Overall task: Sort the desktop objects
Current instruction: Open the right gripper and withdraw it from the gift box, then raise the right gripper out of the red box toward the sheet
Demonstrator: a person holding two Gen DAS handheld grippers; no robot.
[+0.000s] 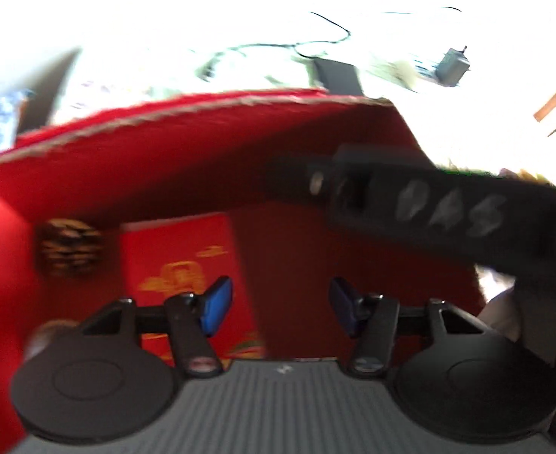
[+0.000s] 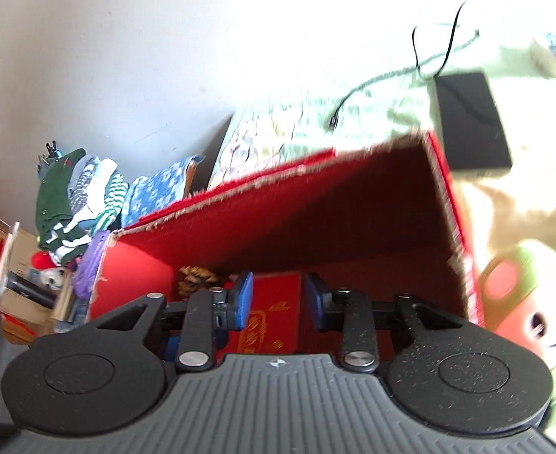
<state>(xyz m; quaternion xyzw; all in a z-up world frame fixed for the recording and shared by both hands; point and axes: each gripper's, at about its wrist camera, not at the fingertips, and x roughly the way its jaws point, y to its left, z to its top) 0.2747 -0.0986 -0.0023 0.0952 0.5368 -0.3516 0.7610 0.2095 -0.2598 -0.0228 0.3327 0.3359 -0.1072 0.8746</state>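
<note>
An open red cardboard box [image 1: 202, 143] fills both views; it also shows in the right wrist view [image 2: 315, 204]. On its floor lie a red envelope with gold print [image 1: 179, 257] [image 2: 274, 302] and a brown pine cone [image 1: 69, 246] [image 2: 196, 278]. My left gripper [image 1: 279, 308] is open and empty above the box floor. My right gripper [image 2: 278, 300] is open and empty over the envelope. The right gripper's black body [image 1: 448, 208] reaches in from the right in the left wrist view.
A black rectangular device [image 2: 471, 121] with cables lies on the light cloth beyond the box. A small grey motor [image 1: 452, 65] lies farther right. A green and red plush toy [image 2: 524, 295] sits right of the box. Folded clothes [image 2: 77, 196] are piled at left.
</note>
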